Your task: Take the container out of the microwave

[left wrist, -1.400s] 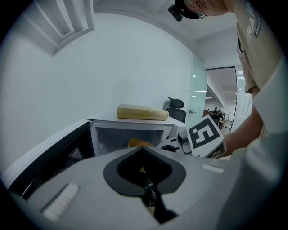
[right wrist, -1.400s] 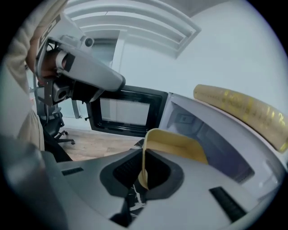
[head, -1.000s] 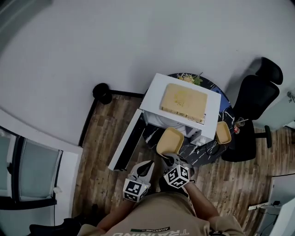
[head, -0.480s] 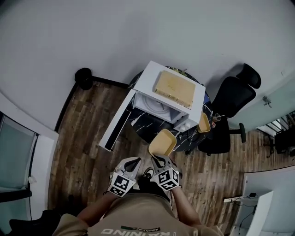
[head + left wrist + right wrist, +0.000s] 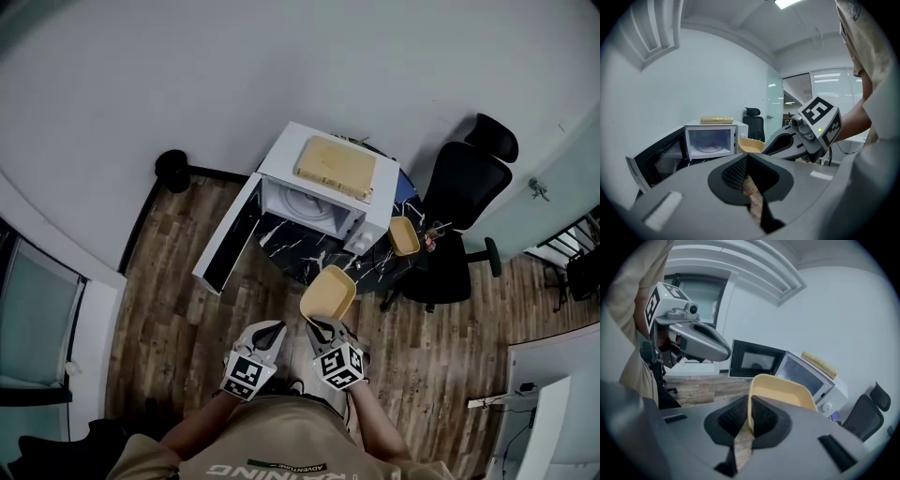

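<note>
The white microwave (image 5: 367, 221) stands on a dark round table (image 5: 305, 255) with its door (image 5: 225, 241) swung open to the left; its cavity (image 5: 711, 140) shows only the turntable. My right gripper (image 5: 322, 327) is shut on the rim of a yellow container (image 5: 327, 293), held in the air in front of the table, clear of the microwave. In the right gripper view the container (image 5: 780, 393) rises from between the pads (image 5: 761, 414). My left gripper (image 5: 268, 332) hangs beside it, jaws together on nothing (image 5: 747, 157).
A flat yellow box (image 5: 336, 167) lies on top of the microwave. A second yellow container (image 5: 404, 235) sits at the table's right edge. A black office chair (image 5: 461, 204) stands to the right. Wooden floor (image 5: 178, 309) runs under the open door.
My right gripper has drawn the yellow container back from the microwave mouth toward the person. The view has pulled away from the table, and the left gripper has stayed alongside.
</note>
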